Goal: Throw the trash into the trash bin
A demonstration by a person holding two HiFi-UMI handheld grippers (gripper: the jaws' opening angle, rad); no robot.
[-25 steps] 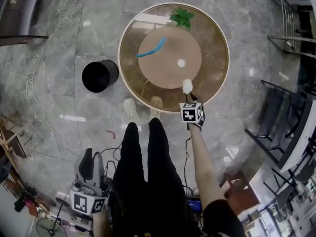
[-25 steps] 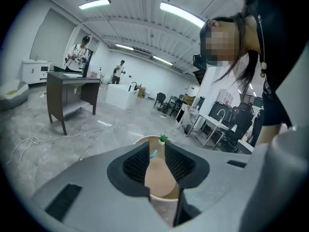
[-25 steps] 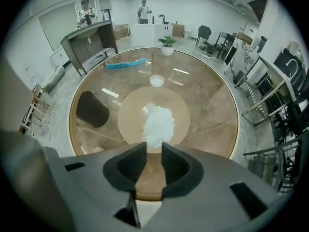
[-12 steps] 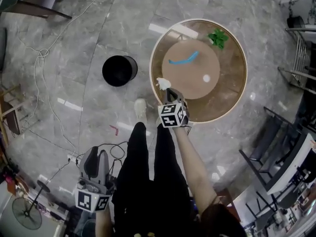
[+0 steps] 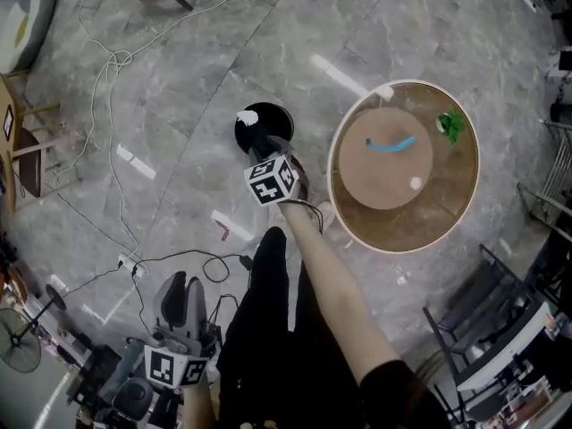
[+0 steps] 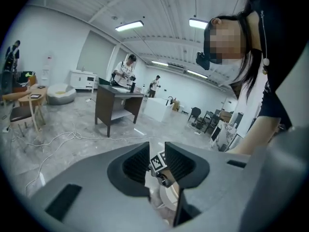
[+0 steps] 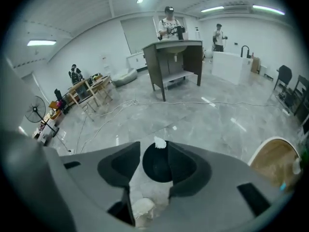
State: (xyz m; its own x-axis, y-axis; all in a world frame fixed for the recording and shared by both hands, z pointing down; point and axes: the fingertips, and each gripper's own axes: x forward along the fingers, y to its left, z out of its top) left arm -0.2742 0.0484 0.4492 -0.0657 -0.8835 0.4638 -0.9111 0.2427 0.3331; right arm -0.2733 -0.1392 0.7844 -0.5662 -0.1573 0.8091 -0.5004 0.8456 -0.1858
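Note:
The black trash bin (image 5: pixel 268 125) stands on the grey floor left of the round table (image 5: pixel 357 231). A white crumpled paper wad (image 5: pixel 248 116) hangs over the bin's far rim. My right gripper (image 5: pixel 260 138) points down at the bin's mouth and its jaws are opening. In the right gripper view the wad (image 7: pixel 160 143) sits just past the fingertips, untouched by the pads, with the bin (image 7: pixel 155 168) showing between the jaws of the right gripper (image 7: pixel 154 152). My left gripper (image 5: pixel 176 281) hangs low at the lower left, open and empty (image 6: pixel 157 151).
On the table lie a blue strip (image 5: pixel 391 143), a small white ball (image 5: pixel 415 183) and a green plant (image 5: pixel 451 123). Cables (image 5: pixel 98 61) trail over the floor at left. A small red object (image 5: pixel 223 231) lies near my legs. Chairs stand at right.
My right gripper swung left from the table's edge to above the bin, carrying the white wad. Its jaws have parted and the wad is loose. The left gripper stayed low.

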